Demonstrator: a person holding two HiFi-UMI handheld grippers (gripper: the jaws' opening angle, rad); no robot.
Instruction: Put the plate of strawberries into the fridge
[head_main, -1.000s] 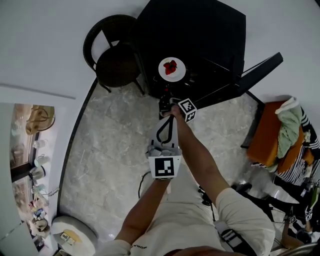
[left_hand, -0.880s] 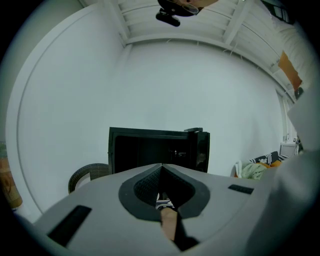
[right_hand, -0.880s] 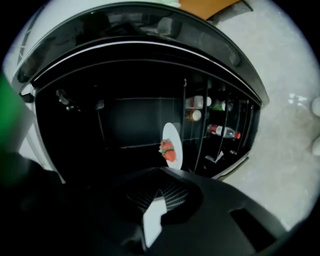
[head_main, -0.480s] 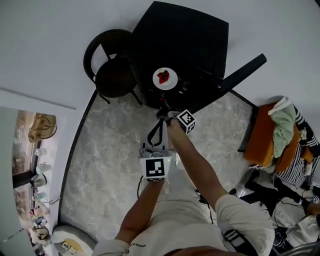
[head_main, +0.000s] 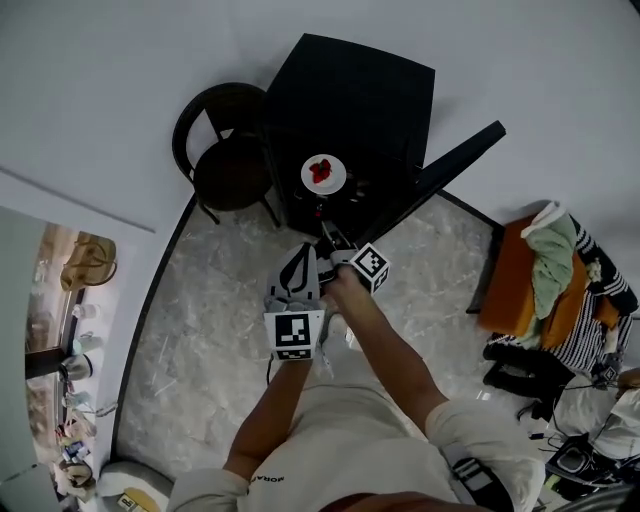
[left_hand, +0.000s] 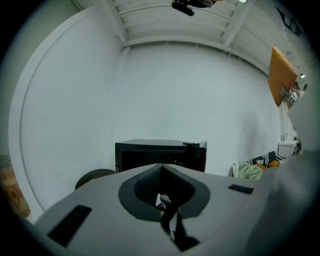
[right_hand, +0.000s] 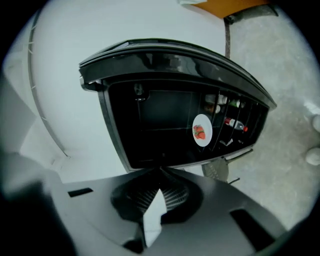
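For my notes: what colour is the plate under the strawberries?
Plate: white, clearest in the right gripper view.

A black round-seated chair (head_main: 232, 168) stood on the pale marbled floor (head_main: 200, 340), close against the white wall (head_main: 100, 80); well apart to the right, a green cloth (head_main: 548, 268) and a striped garment (head_main: 592, 318) lay heaped on orange furniture (head_main: 508, 285) (its shape half hidden); a cluttered shelf (head_main: 62, 330) filled the left edge.

**Hard-to-read bits**

Your strawberries (head_main: 320, 170) on the plate (head_main: 337, 183) are too small to count. Door-shelf bottles (right_hand: 235, 123) blur together. Your left gripper (left_hand: 161, 166) blocks the fridge's (left_hand: 140, 155) lower half. Floor clutter (head_main: 595, 450) is cut off at the right edge.
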